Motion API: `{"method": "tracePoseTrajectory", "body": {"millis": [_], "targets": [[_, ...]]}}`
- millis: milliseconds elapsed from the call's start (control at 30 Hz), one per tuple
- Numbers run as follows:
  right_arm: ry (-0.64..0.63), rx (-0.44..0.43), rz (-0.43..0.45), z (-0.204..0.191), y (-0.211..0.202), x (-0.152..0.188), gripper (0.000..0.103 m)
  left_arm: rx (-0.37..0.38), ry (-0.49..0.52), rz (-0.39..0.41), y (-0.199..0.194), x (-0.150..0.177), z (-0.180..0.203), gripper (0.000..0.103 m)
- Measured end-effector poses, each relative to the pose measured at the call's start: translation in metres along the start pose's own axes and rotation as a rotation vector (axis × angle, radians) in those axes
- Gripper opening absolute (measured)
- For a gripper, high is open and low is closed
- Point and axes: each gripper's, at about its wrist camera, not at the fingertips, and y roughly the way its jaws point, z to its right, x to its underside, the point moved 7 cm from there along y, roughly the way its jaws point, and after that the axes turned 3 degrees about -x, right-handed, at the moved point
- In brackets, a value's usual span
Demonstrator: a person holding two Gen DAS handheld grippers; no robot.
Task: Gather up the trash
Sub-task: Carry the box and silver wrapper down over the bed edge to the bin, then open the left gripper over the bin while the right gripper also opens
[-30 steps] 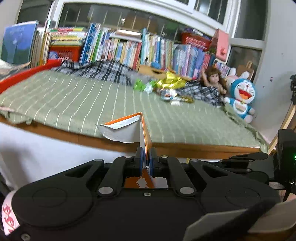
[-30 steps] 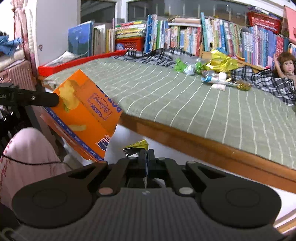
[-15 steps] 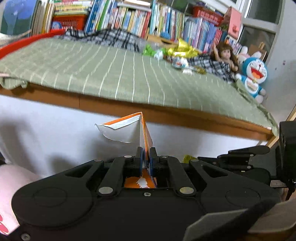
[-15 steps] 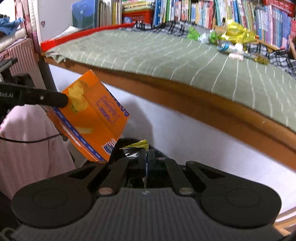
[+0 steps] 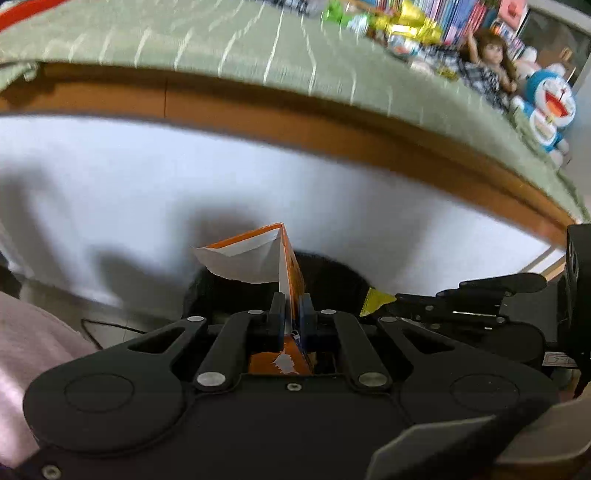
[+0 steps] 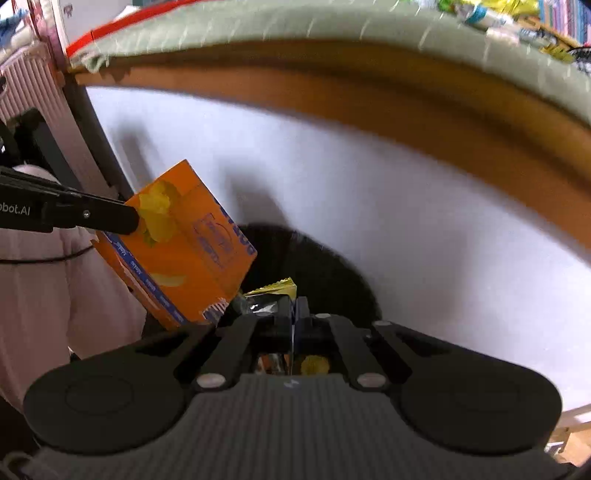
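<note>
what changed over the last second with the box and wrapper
Both grippers dropped from bed level toward the black bin on the floor, tilting downward. The left gripper stays shut on the orange box, the right gripper on the yellow wrapper. Nothing was let go; the trash on the bed is untouched.

It was a child's bedroom at home: above and ahead of the left gripper lay a wood-framed bed with green striped bedding, a brown-haired doll and a blue-and-white cat plush toy.
</note>
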Motion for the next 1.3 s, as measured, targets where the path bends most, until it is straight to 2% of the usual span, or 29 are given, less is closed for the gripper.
{"method": "tracePoseTrajectory", "body": {"millis": [200,533,667,700,767,800,833,933,1300], "targets": [[0.0,0.007,-0.059,0.003,0.018,0.014,0.007,-0.034,-0.009,-0.089,0.031,0.012,-0.001,0.007],[0.0,0.003,-0.108,0.003,0.036,0.021,0.011,-0.051,-0.004,-0.153,0.059,0.02,-0.002,0.007],[0.002,-0.003,-0.123,0.002,0.042,0.022,0.024,-0.05,-0.004,-0.16,0.063,0.019,-0.002,0.008],[0.001,-0.003,-0.126,0.002,0.043,0.023,0.033,-0.047,0.0,-0.161,0.065,0.018,-0.001,0.011],[-0.003,-0.004,-0.129,0.003,0.043,0.024,0.039,-0.044,0.007,-0.165,0.066,0.017,-0.002,0.014],[-0.005,-0.003,-0.128,0.002,0.042,0.025,0.043,-0.048,0.015,-0.169,0.068,0.016,-0.001,0.019],[-0.008,-0.002,-0.128,0.002,0.042,0.024,0.044,-0.049,0.02,-0.17,0.066,0.018,-0.002,0.022],[-0.006,0.0,-0.126,0.003,0.043,0.025,0.045,-0.051,0.027,-0.17,0.063,0.019,0.001,0.024],[-0.014,0.006,-0.123,0.004,0.042,0.025,0.052,-0.054,0.028,-0.167,0.06,0.019,0.001,0.025]]}}
